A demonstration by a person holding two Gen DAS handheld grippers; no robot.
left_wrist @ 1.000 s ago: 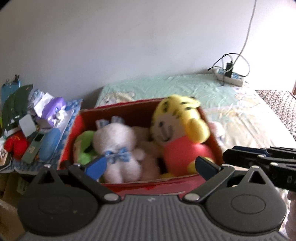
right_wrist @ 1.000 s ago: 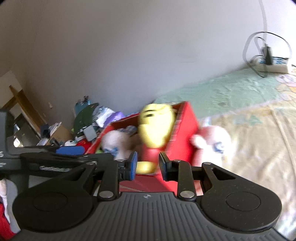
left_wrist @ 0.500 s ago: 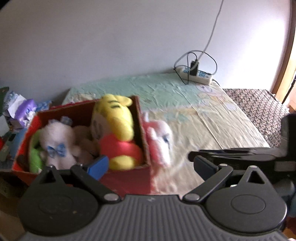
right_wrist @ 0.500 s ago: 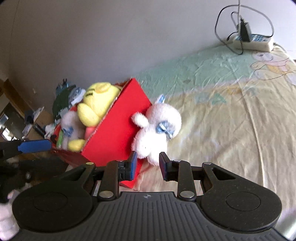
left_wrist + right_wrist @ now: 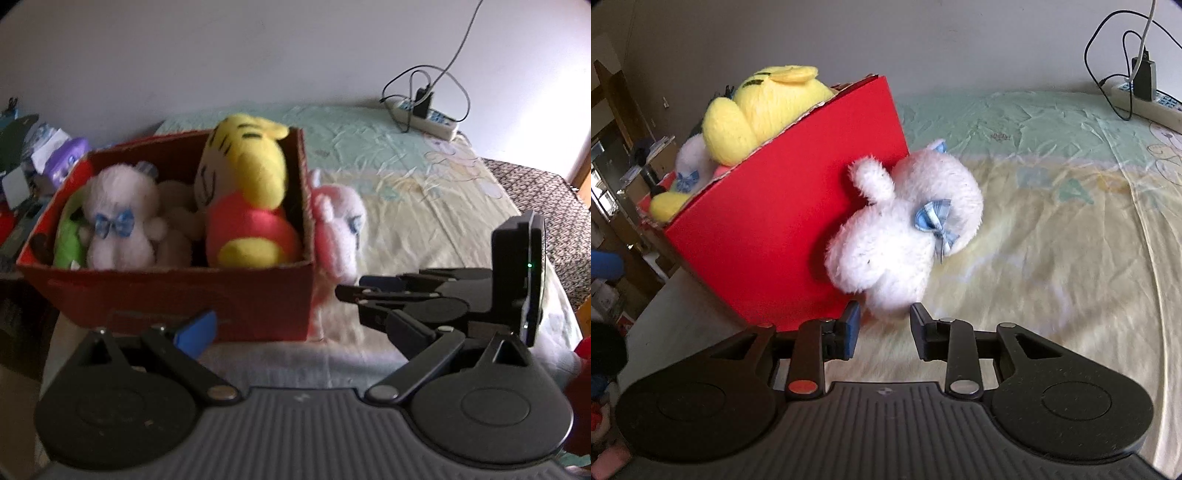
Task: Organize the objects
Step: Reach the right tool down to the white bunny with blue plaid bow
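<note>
A red cardboard box [image 5: 184, 295] [image 5: 783, 229] stands on the bed, holding a yellow and red plush [image 5: 243, 177] [image 5: 764, 107], a white plush with a blue bow [image 5: 118, 221] and a green one [image 5: 68, 240]. A second white plush with a blue bow [image 5: 905, 229] [image 5: 343, 229] lies outside, leaning on the box's right wall. My right gripper [image 5: 885, 319] [image 5: 351, 290] sits low just in front of this plush. Its jaws are opening, and the plush's lower end is at the fingertips, unpressed. My left gripper [image 5: 295, 328] stands wide open before the box's front wall, holding nothing.
A white power strip [image 5: 428, 118] [image 5: 1145, 103] with cables lies at the bed's far end by the wall. Cluttered bags and packets [image 5: 44, 158] sit left of the box. A dark patterned surface [image 5: 546, 206] borders the bed on the right.
My right gripper came down from above the box to the white plush beside it, and its jaws widened a little. The left gripper swung right and lower along the box front.
</note>
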